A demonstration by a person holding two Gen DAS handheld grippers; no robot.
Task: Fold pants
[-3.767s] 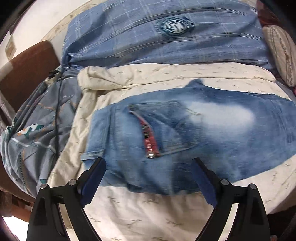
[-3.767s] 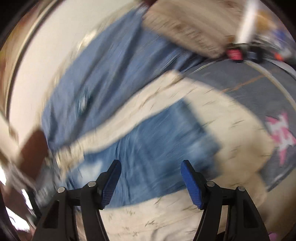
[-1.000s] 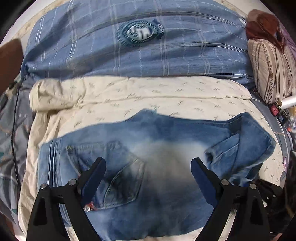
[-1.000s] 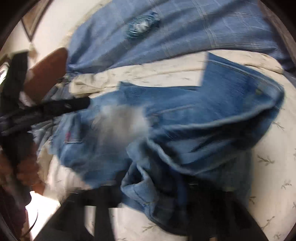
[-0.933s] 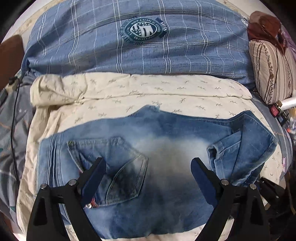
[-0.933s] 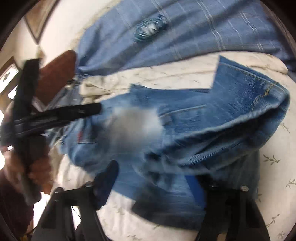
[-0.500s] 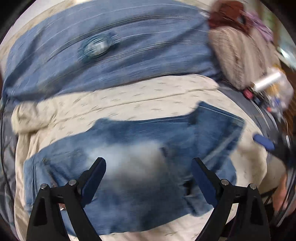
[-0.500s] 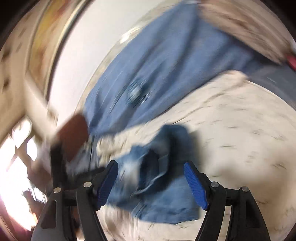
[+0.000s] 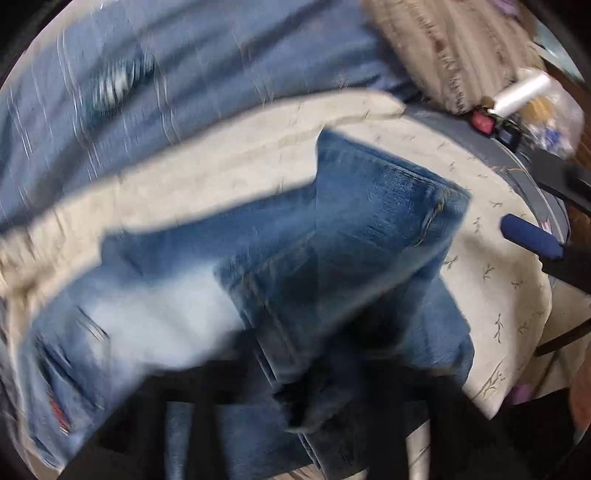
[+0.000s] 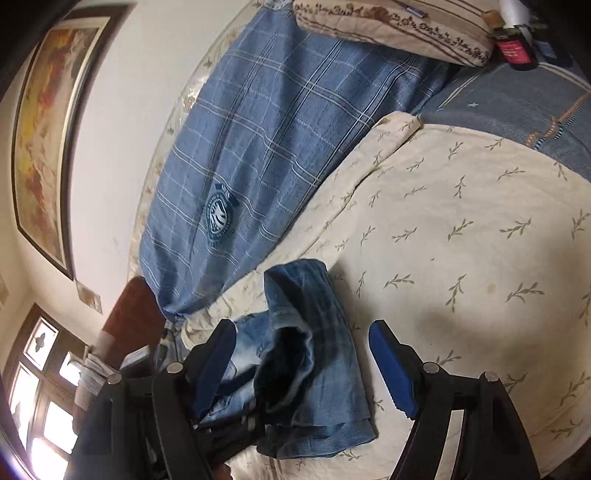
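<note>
Blue jeans [image 9: 332, 258] lie on a cream leaf-print sheet [image 9: 498, 288], their leg end folded back over the faded seat. They also show in the right wrist view [image 10: 314, 332]. My left gripper [image 9: 295, 402] is shut on the bunched denim of the folded part, which hides its fingers. My right gripper [image 10: 303, 365] is open and empty, just above the sheet at the jeans' right side; one blue finger of it shows in the left wrist view [image 9: 532, 238].
A blue plaid cover [image 10: 277, 129] with a round badge lies behind the sheet. A striped pillow [image 10: 391, 26] and small items [image 9: 517, 107] sit at the back right. A grey blanket [image 10: 517, 110] borders the sheet. A wall picture [image 10: 44, 129] hangs left.
My right gripper let go of the folded jeans leg and pulled away open. My left gripper moved right and closed on the folded denim.
</note>
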